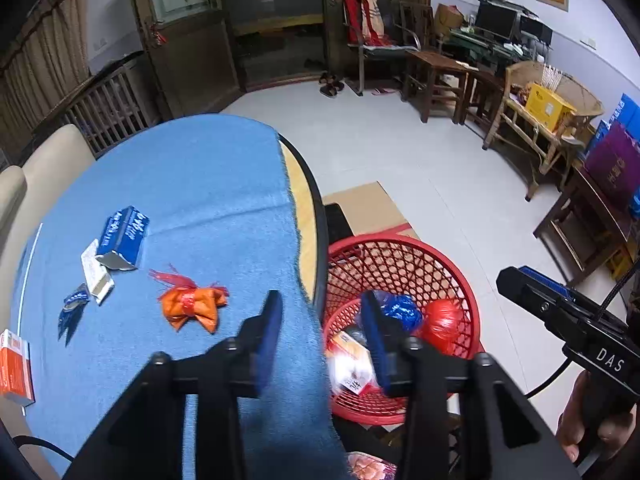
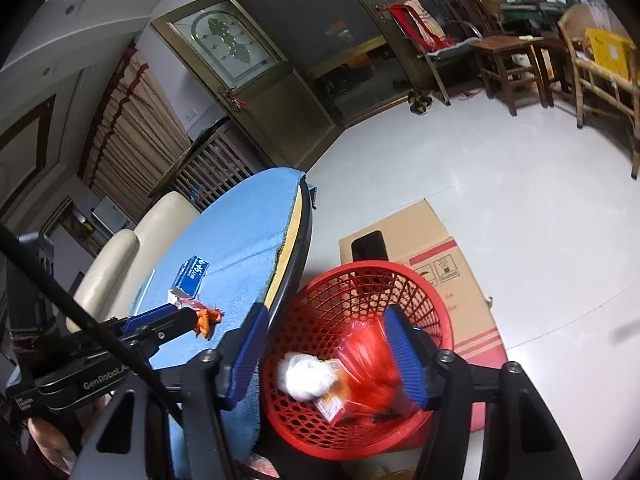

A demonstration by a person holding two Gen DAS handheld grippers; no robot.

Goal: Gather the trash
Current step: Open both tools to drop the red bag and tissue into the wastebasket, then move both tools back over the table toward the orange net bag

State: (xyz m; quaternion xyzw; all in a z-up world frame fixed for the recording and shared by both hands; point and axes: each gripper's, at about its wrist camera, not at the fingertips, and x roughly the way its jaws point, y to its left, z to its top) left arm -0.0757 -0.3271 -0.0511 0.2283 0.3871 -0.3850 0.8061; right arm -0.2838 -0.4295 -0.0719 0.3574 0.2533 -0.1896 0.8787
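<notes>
we work beside the blue-clothed round table (image 1: 192, 168), with the red mesh basket (image 1: 460, 280) below its edge. the left gripper (image 1: 320, 316) and right gripper (image 2: 324, 332) are both released and empty. next, approach the orange wrapper (image 1: 192, 306) low (it crumples easily) and centre it between the fingers.

I see a red lattice basket (image 1: 400, 256), a plain blue tablecloth (image 1: 192, 184), an orange wrapper (image 1: 192, 306), a dark blue carton (image 1: 124, 236) with white lettering, and blue-padded black gripper fingers (image 1: 270, 320).
</notes>
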